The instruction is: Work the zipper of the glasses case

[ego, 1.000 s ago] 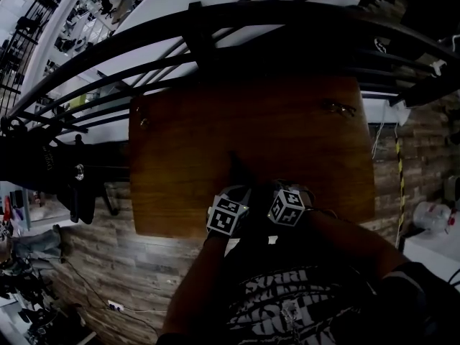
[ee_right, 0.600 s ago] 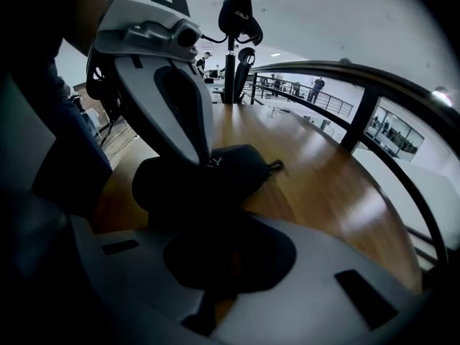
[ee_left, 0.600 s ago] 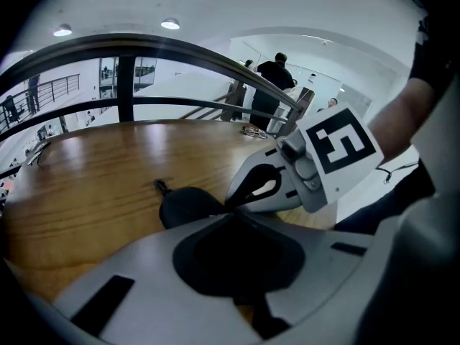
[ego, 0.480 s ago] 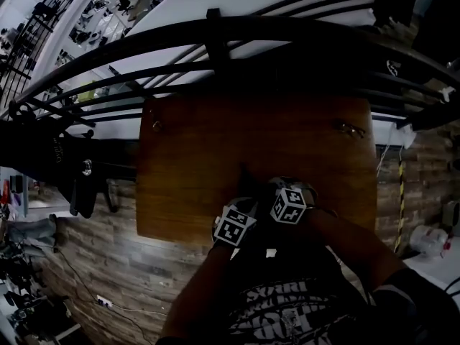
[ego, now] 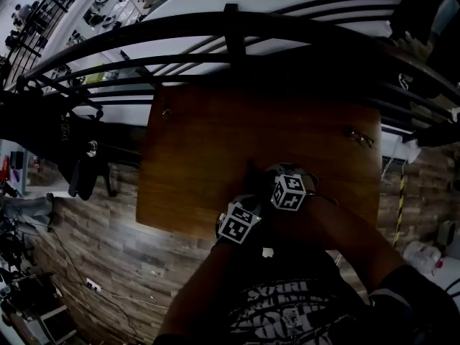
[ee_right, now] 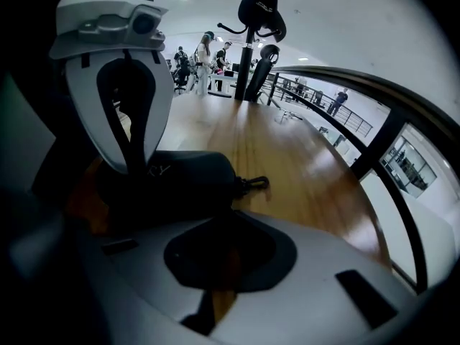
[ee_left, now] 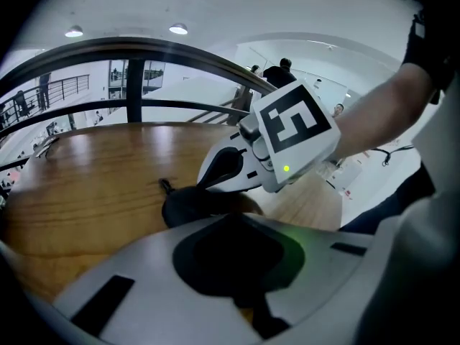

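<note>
Left gripper [ee_right: 133, 160], clenched, bears on the black glasses case [ee_right: 180, 175] just ahead, evidently steadying it; right gripper [ee_left: 215, 178], likewise clenched, sits alongside, zipper hold unconfirmed.

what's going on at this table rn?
A person works a black glasses case with two handheld grippers at the near edge of a wooden table. Both the left gripper and the right gripper are shut and down at the case. Whether either pinches the zipper can't be made out.
</note>
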`<action>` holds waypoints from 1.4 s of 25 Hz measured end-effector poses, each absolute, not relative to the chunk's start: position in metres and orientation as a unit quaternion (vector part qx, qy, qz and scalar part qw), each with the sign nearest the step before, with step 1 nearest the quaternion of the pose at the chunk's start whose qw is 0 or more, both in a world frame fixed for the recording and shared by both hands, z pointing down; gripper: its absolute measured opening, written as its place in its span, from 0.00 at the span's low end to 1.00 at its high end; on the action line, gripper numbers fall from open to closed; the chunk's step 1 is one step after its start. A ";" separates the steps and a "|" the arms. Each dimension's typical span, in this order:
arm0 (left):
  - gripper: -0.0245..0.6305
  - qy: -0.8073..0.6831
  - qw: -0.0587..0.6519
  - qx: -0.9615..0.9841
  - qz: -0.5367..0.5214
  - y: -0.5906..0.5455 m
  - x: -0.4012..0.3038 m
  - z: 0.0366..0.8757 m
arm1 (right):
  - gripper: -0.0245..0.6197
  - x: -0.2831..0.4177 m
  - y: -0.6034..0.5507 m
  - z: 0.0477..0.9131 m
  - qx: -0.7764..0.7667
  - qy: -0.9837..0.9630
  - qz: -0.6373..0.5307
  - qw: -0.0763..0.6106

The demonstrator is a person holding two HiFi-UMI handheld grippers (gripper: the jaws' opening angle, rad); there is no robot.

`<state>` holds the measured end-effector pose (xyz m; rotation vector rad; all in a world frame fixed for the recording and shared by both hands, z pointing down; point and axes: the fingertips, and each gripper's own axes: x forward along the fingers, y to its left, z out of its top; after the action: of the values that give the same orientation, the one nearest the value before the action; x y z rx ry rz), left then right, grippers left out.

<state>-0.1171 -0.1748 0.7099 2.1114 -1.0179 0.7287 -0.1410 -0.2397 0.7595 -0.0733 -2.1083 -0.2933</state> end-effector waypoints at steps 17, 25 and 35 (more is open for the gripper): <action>0.05 -0.447 0.365 0.799 0.169 -0.163 -0.167 0.695 | 0.20 -0.120 -0.191 0.708 0.060 -0.886 0.321 0.329; 0.05 -0.410 0.410 0.798 0.165 -0.140 -0.157 0.713 | 0.46 -0.132 -0.171 0.736 0.080 -0.816 0.502 0.274; 0.05 -0.418 0.446 0.778 0.147 -0.128 -0.190 0.726 | 0.46 -0.182 -0.151 0.735 0.058 -0.792 0.538 0.283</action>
<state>-0.1900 -0.1280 0.7255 1.9276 -1.0352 0.3630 -0.1819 -0.1513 0.7354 0.1561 -2.1202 1.4398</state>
